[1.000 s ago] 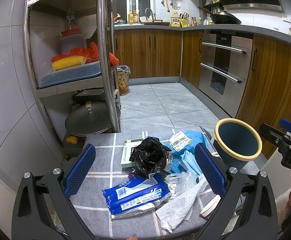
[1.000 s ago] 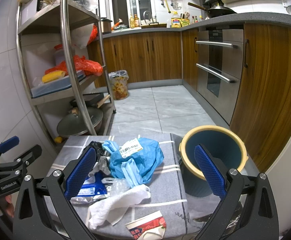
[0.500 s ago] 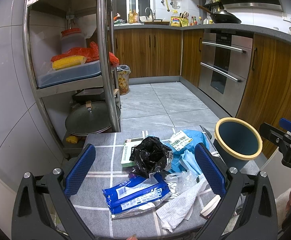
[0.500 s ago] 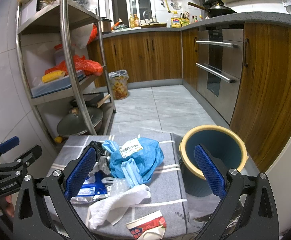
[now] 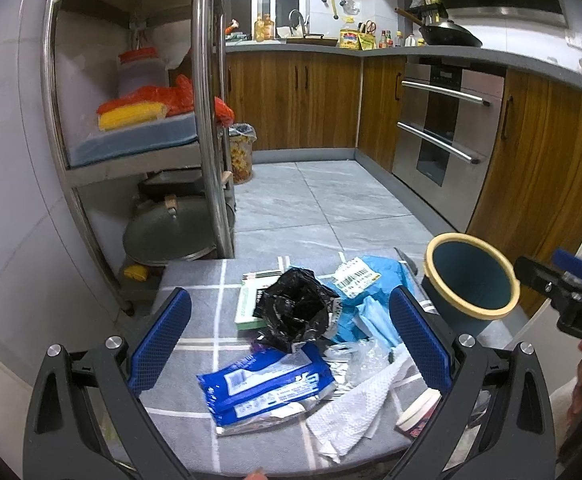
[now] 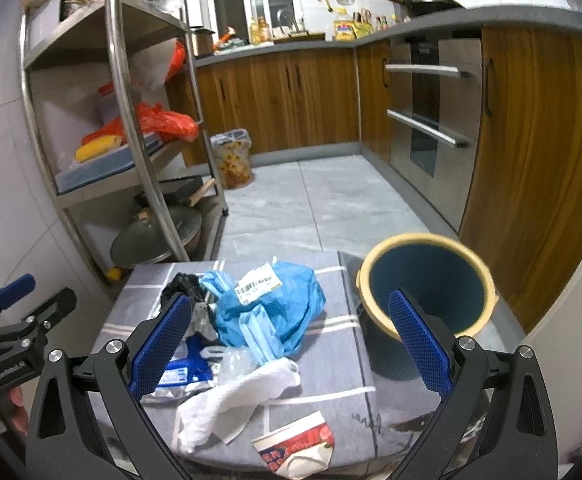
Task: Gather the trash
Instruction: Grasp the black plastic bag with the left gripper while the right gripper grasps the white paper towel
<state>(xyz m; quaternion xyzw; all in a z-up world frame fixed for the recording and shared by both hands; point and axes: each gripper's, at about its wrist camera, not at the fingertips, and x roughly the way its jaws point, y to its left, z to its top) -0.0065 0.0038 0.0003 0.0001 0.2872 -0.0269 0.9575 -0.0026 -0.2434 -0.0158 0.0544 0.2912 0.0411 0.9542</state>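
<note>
Trash lies piled on a grey checked table (image 5: 195,280): a crumpled black bag (image 5: 295,308), a blue wipes packet (image 5: 267,384), a blue plastic bag with a barcode label (image 6: 279,300), a white paper towel (image 6: 239,396) and a crushed red-and-white paper cup (image 6: 295,444). A blue bin with a yellow rim (image 6: 427,292) stands at the table's right end. My left gripper (image 5: 291,344) is open above the pile. My right gripper (image 6: 291,340) is open above the pile, the bin to its right. Both are empty.
A steel shelf rack (image 5: 207,120) with pans and food stands at the back left. Wooden cabinets and an oven (image 5: 439,124) line the right. A lined waste basket (image 6: 233,160) sits on the tiled floor.
The right gripper view has tilted and shifted slightly; the trash lies as before. The left gripper has hardly moved.
</note>
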